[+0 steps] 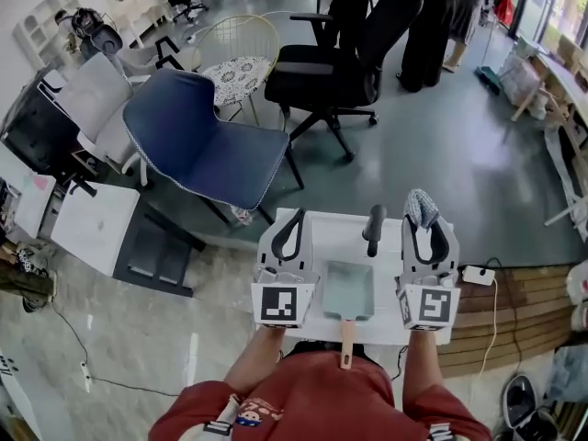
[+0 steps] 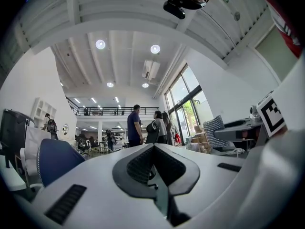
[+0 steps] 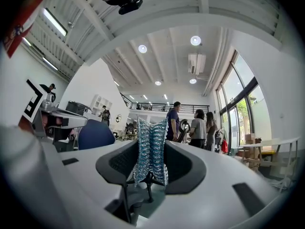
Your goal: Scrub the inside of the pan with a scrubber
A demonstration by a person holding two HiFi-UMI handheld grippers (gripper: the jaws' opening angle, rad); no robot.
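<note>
Teal pan (image 1: 348, 290) (handle (image 1: 346, 343) over table (image 1: 335, 232) edge)

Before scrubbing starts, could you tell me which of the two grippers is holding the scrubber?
The right gripper: its jaws pinch the silvery scrubber; the left gripper is shut, empty.

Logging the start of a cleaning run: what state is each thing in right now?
Left gripper: shut, empty.
Right gripper: shut on the scrubber.
Scrubber: clamped upright between the jaws.
Pan: flat on the table, handle toward the person, nothing touching it.
</note>
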